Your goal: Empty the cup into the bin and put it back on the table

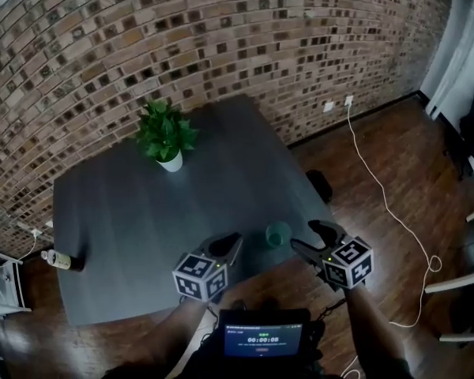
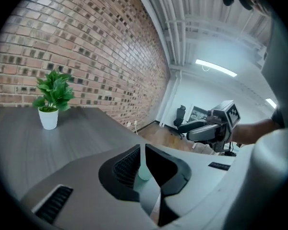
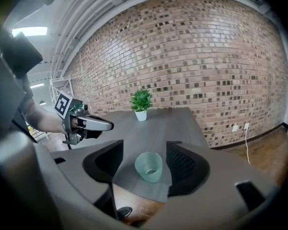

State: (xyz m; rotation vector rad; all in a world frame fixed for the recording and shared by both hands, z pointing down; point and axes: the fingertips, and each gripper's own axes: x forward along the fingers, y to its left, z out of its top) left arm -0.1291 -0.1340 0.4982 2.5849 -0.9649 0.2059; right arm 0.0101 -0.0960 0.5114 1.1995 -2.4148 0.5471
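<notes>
**Cup** (image 1: 278,234): pale green, standing upright close to the near right corner of the grey table (image 1: 142,212).

*Head view.* The right gripper (image 1: 310,238) sits just right of the cup. The left gripper (image 1: 225,247) sits just left of it, over the near edge. Neither touches the cup. A potted plant (image 1: 166,133) stands well apart at the far side. No bin can be picked out with certainty.

*Left gripper view.* The jaws are parted only by a narrow slit and hold nothing. The cup shows beyond them through the gap.

*Right gripper view.* The jaws stand wide apart and empty. The cup is centred in the opening but lies beyond the pads, untouched. Whether it holds anything cannot be told.

*Step in hand (judged).* This is the approach to the grasp, with the right gripper better placed.
- Carry the gripper forward until the pads flank the cup wall on both sides.
- Close about mid-height with gentle pressure, since a thin cup would likely buckle.
- Keep the cup upright, so that it does not spill before it reaches the bin.
</notes>
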